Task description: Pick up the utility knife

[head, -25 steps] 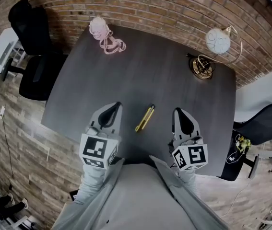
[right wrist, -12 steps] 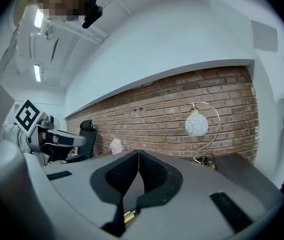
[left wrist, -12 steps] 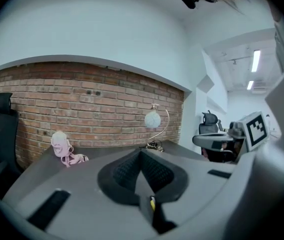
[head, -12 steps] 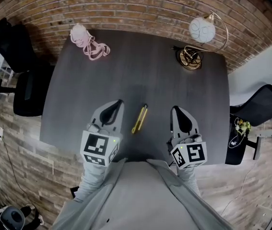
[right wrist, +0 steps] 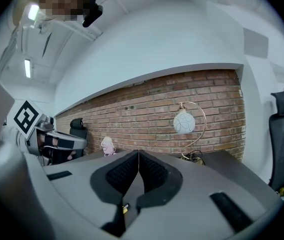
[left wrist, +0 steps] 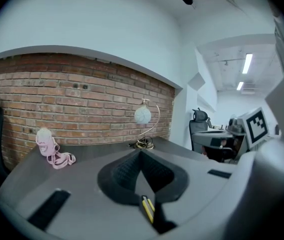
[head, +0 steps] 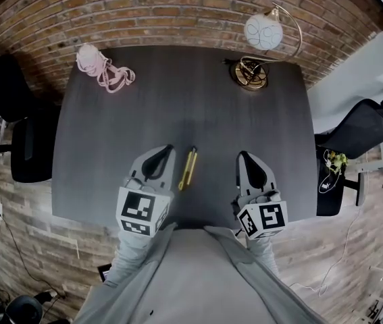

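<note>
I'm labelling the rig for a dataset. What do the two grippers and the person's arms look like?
Both the left gripper and right gripper are grey, with tapered fingers lined with black ribbed pads. Each carries a white cube of black square markers. The sleeves are grey.

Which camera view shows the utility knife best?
The head view: the whole utility knife lies on the table between the left claw and right claw. Each gripper view shows only a yellow sliver below its shut jaws.
</note>
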`<action>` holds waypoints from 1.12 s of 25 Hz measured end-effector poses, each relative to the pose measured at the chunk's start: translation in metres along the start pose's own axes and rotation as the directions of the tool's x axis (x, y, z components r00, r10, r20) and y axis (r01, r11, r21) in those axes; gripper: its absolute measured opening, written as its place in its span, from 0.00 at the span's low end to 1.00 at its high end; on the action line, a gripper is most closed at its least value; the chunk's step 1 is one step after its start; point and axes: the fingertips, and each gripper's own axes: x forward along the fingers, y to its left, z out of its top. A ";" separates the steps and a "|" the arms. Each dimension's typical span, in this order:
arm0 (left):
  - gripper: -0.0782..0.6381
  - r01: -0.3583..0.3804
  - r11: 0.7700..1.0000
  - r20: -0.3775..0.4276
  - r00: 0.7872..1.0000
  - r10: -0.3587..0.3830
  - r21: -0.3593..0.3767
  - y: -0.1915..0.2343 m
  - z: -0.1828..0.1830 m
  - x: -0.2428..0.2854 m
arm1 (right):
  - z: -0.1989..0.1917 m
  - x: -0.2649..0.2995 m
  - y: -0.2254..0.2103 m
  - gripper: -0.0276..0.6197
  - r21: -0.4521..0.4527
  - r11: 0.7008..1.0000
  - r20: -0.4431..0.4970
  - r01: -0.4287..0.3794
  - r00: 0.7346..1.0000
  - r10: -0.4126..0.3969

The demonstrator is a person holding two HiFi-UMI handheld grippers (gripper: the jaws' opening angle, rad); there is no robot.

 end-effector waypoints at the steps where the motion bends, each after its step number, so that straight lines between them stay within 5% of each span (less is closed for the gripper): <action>1: 0.13 0.003 1.000 -0.003 1.000 -0.003 0.004 -0.001 -0.001 0.002 | -0.001 -0.001 -0.001 0.07 0.001 1.000 -0.001 0.005 1.000 -0.005; 21: 0.14 0.025 0.999 -0.141 0.990 -0.030 -0.032 -0.014 -0.059 0.022 | -0.021 -0.001 -0.008 0.07 0.033 0.999 -0.046 0.014 0.999 -0.013; 28: 0.30 0.049 0.995 -0.252 0.965 -0.068 -0.083 -0.019 -0.099 0.040 | -0.032 0.004 -0.010 0.07 0.039 0.999 -0.072 0.009 0.997 -0.006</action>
